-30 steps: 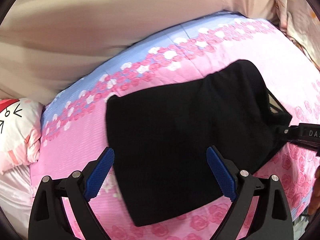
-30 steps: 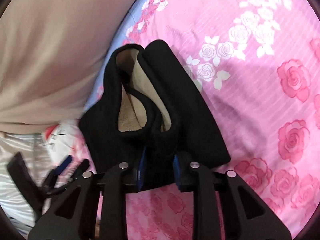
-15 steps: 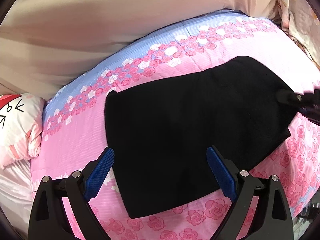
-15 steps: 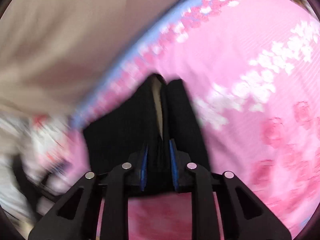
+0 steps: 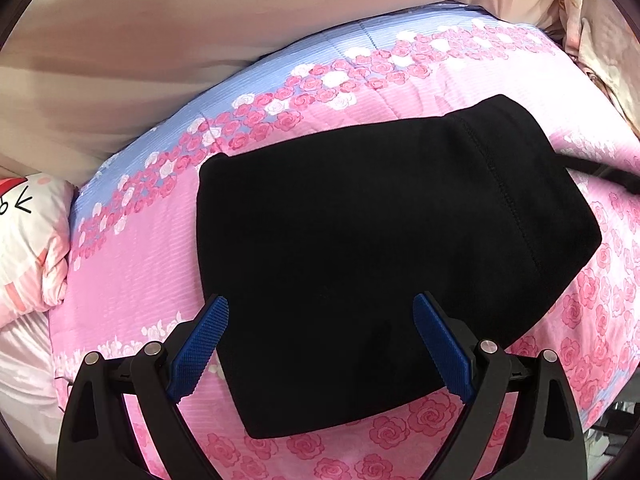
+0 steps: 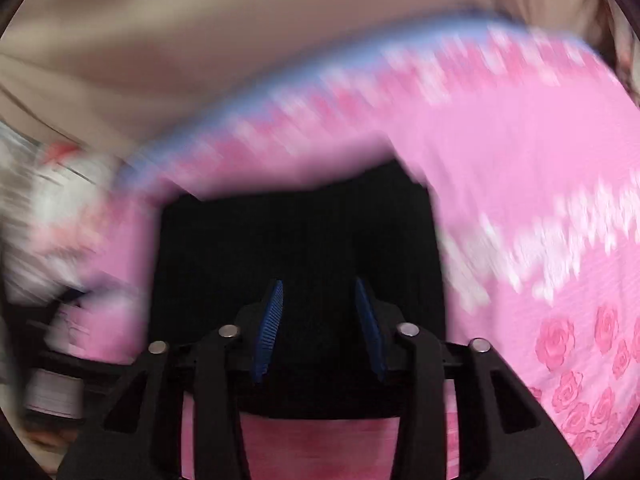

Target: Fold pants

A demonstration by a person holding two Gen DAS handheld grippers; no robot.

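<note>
The black pants [image 5: 380, 248] lie folded flat in a compact block on the pink rose-patterned bed cover [image 5: 128, 264]. My left gripper [image 5: 320, 320] is open and empty, hovering over the near edge of the block. In the right wrist view the image is motion-blurred; my right gripper [image 6: 319, 300] has its blue pads [image 6: 272, 320] parted over the black pants [image 6: 280, 240], with nothing clamped between them. A thin black piece of the right gripper [image 5: 600, 170] shows at the pants' right edge in the left wrist view.
A beige curtain [image 5: 200, 48] hangs behind the bed. A white and pink cartoon pillow [image 5: 28, 240] lies at the left. Patterned fabric [image 5: 592, 32] sits at the far right corner. The cover's blue band [image 5: 320, 56] runs along the far edge.
My right gripper laid the held edge of the pants down, closing the fold, then opened and let go. The beige lining no longer shows. The left gripper stayed open and nearly still.
</note>
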